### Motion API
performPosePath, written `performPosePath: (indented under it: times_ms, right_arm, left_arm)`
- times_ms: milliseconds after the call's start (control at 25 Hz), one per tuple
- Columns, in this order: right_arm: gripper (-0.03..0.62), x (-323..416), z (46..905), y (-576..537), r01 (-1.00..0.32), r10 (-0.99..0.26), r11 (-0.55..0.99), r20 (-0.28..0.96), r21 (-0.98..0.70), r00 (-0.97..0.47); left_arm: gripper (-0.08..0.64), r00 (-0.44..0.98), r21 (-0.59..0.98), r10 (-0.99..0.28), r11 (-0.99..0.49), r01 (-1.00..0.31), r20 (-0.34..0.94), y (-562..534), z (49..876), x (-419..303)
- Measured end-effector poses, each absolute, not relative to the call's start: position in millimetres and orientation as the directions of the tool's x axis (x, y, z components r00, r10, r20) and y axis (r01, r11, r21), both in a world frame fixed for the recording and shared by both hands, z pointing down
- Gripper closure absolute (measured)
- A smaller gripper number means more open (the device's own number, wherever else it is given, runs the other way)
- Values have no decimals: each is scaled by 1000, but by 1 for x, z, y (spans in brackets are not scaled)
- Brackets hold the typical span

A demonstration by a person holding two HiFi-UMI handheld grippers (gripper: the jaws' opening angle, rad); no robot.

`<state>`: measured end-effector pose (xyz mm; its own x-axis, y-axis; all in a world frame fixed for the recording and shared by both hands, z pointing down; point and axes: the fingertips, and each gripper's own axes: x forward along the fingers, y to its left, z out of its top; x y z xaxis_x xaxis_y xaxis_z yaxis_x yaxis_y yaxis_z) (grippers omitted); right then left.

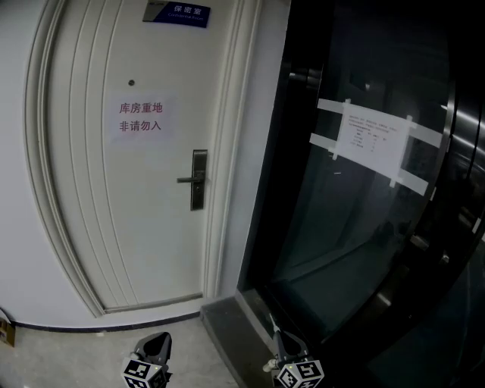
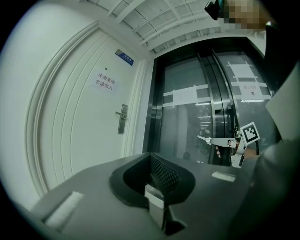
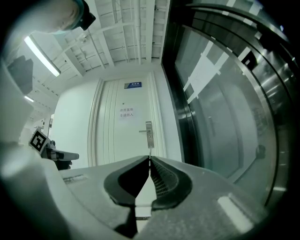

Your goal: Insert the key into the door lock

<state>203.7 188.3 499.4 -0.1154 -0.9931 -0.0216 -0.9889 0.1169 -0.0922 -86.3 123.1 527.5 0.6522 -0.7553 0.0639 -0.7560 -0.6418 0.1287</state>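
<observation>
The white door (image 1: 114,227) carries a metal lock plate with a lever handle (image 1: 198,179), also seen as the lock plate (image 2: 122,118) and the lock plate (image 3: 149,134). My right gripper (image 1: 279,347) sits low at the bottom edge, pointing at the door and far from it. It is shut on a small key (image 2: 203,138), whose tip (image 3: 149,152) pokes out past the jaws, roughly in line with the lock. My left gripper (image 1: 157,345) is beside it to the left, shut and holding nothing. Each gripper shows in the other's view: right gripper (image 2: 212,140), left gripper (image 3: 75,155).
Right of the door stands a dark glass wall (image 1: 364,227) with a taped paper sheet (image 1: 371,140). The door bears a blue sign (image 1: 178,11) and a red-lettered notice (image 1: 140,117). A dark sill (image 1: 227,333) runs along the floor between door and glass.
</observation>
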Motion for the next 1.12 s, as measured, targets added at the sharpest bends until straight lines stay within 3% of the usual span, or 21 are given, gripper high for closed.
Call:
performPosePath:
  times_ms: [560, 1120]
  right_arm:
    - [581, 265, 509, 73, -946, -949, 315, -25, -79, -314]
    - [581, 244, 519, 4, -898, -903, 429, -11, -96, -430]
  left_arm:
    - [557, 533, 120, -845, -525, -843, 52, 51, 519, -10]
    - [557, 453, 123, -888, -443, -888, 77, 12, 528, -18]
